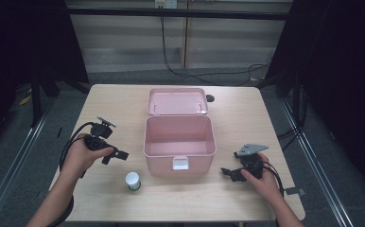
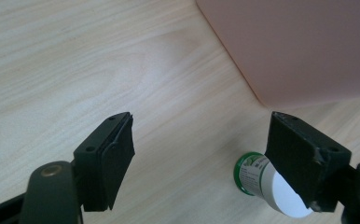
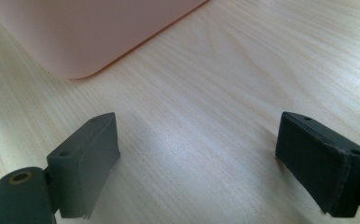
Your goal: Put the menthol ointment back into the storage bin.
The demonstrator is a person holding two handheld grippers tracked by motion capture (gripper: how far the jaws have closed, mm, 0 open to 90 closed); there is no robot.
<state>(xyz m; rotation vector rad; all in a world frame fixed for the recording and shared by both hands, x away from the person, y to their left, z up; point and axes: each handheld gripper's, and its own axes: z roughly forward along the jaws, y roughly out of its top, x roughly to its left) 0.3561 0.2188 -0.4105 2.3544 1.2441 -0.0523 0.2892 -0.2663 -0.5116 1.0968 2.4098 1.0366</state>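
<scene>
Fingers (image 2: 110,161) on your left gripper (image 1: 113,155) are spread, empty, right gripper (image 1: 231,173) likewise; small white jar (image 1: 133,180) stands upright on the worktop (image 1: 247,113) just near-right of the left fingers, near-left of the open pink box (image 1: 179,142), so left hand's nearer.

I'm working in what looks like a lab recording booth: a lone pale wood bench (image 1: 247,118) stands on grey carpet, boxed in by black curtains (image 1: 346,71) on both sides. Metal rails (image 1: 313,156) run along the floor, and black cables (image 1: 204,73) trail from a wall socket across the bare paneled wall behind.
</scene>
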